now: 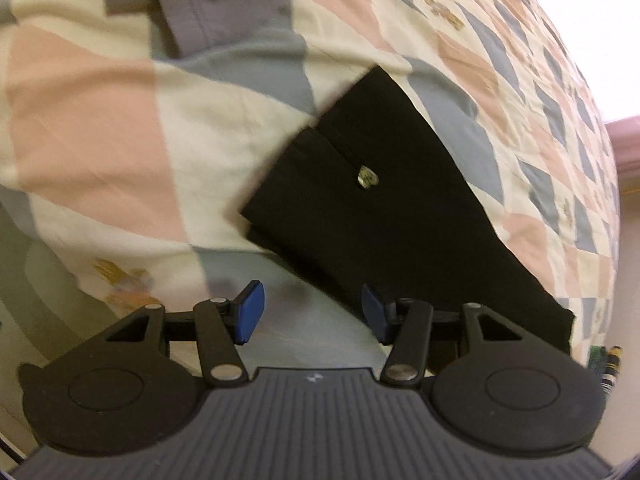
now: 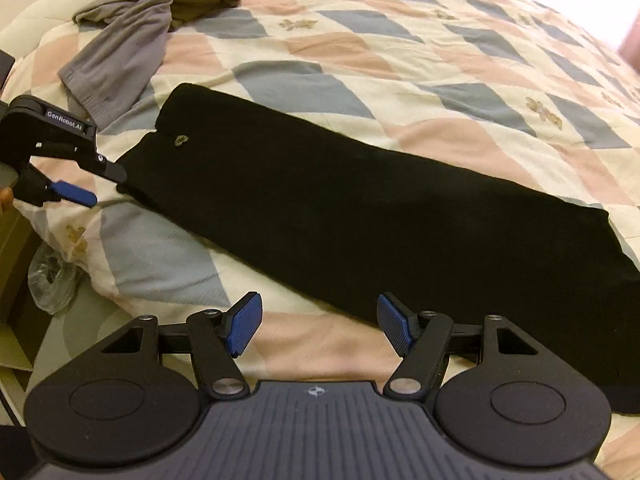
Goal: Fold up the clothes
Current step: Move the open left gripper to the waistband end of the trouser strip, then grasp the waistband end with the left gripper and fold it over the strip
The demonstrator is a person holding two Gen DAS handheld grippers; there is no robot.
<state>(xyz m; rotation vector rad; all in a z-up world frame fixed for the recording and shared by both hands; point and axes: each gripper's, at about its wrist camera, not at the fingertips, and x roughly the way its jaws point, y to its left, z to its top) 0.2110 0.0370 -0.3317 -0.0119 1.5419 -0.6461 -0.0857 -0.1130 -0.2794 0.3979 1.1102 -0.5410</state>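
The left gripper (image 2: 102, 186), half cut off at the frame edge, gapes empty beside the button end of the black trousers (image 2: 360, 216) lying flat across the quilted bed (image 2: 400, 60). The right gripper (image 2: 318, 326) hovers open; the trousers' far end runs out of frame.

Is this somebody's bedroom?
Probably a bedroom. A patchwork quilt of pink, blue and cream diamonds covers a bed, with long black trousers laid out and crumpled grey and brown clothes waiting.
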